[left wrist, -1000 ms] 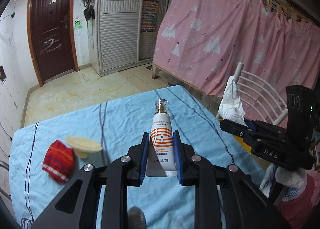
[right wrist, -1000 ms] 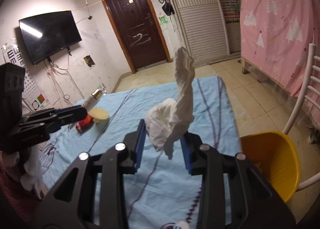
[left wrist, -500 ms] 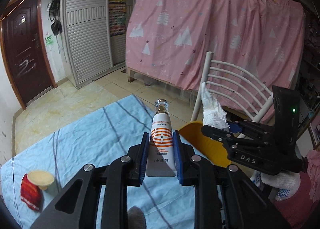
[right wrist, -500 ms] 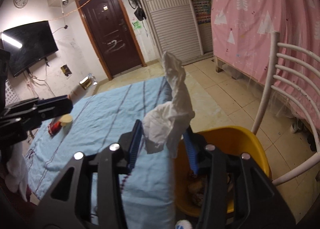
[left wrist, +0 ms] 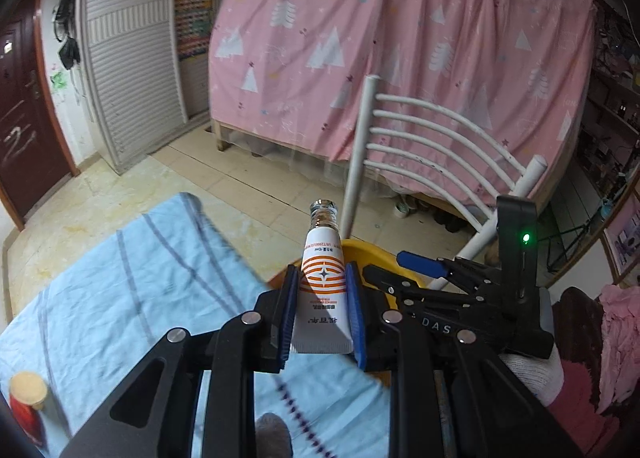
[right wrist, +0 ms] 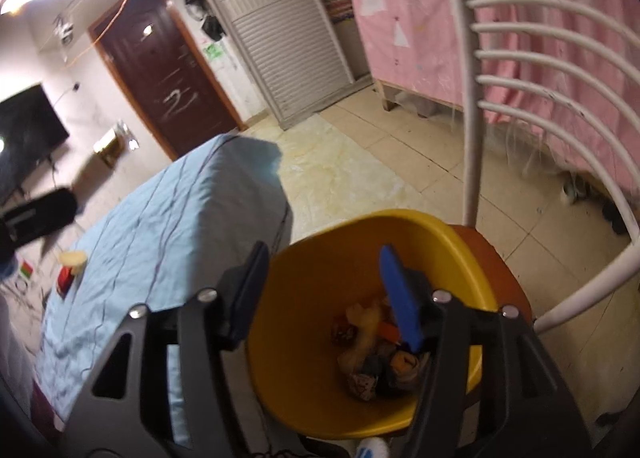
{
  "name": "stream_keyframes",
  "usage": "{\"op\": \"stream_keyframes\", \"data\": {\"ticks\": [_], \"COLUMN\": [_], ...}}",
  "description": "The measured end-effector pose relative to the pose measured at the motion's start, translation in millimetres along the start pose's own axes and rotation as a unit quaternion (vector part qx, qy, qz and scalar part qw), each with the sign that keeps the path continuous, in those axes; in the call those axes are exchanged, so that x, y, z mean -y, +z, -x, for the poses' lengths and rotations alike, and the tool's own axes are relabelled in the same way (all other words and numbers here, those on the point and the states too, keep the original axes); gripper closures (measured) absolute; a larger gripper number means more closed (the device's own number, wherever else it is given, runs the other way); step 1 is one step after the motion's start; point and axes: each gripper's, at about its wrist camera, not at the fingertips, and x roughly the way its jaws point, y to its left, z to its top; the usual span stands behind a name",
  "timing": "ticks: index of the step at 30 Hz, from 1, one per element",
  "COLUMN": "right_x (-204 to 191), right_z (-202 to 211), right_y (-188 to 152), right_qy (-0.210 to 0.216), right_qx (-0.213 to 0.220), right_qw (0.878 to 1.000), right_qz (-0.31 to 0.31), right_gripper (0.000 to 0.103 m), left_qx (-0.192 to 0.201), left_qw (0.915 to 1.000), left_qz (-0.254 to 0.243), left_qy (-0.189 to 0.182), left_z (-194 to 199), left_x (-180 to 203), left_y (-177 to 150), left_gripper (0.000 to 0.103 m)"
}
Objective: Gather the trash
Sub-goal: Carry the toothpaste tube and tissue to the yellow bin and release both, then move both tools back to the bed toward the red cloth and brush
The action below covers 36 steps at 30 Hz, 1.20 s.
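Observation:
My left gripper (left wrist: pixel 321 270) is shut on a white tube with orange stripes (left wrist: pixel 323 298), cap pointing away, held over the table's edge close to the yellow bin (left wrist: pixel 360 248). In the right wrist view my right gripper (right wrist: pixel 323 258) hangs over the yellow bin (right wrist: pixel 304 338). Its jaws are opening and nothing is between them. Mixed trash (right wrist: pixel 372 354) lies at the bin's bottom; the white tissue is not visible. The right gripper (left wrist: pixel 394 266) also shows beside the tube, over the bin. The left gripper (right wrist: pixel 36 214) is a dark blur at the left.
The bin stands on the brown seat (right wrist: pixel 492 258) of a white chair (right wrist: pixel 472 98). The table with a blue striped cloth (right wrist: pixel 160 238) lies left of it and bears a red cup with a cream lid (right wrist: pixel 68 270). Behind hangs a pink curtain (left wrist: pixel 400 38).
Both grippers swung from over the table toward the yellow bin. The right jaws spread and the white tissue they held is gone from between them. The left still grips the tube.

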Motion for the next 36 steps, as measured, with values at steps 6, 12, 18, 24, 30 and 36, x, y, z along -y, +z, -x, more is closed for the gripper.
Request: {"op": "stream_keyframes", "data": {"ticks": [6,12,18,24,30,36], "right_x": [24,27,12,-6,-33,-62], "right_z": [15,19,15,13,15,13], "right_y": [4,6,3,0,1,2], "right_qy": [-0.011,0.0,0.009,0.018,0.036,0.04], "right_qx": [0.036,0.041,0.031,0.024,0.017,0.011], "right_qw": [0.999,0.998,0.999,0.999,0.999,0.999], "right_qz": [-0.033,-0.043,-0.029,-0.013,0.003,0.026], "right_gripper": [0.036,0.035,0.032,0.024,0.023,0.022], "left_qx": [-0.015,-0.029,-0.029,-0.018,-0.01,0.001], "left_qw": [0.9993,0.9984,0.9986,0.9984,0.9967,0.995], "left_qz": [0.019,0.041,0.043,0.053,0.079,0.097], "left_qy": [-0.029,-0.026,-0.015,-0.001,0.013,0.023], "left_z": [-30,-54,-49,-30,-11,5], "left_x": [10,9,3,-14,-40,-62], "left_y": [8,7,1,-4,-12,-20], "left_gripper": [0.088,0.083,0.083,0.083,0.083,0.083]}}
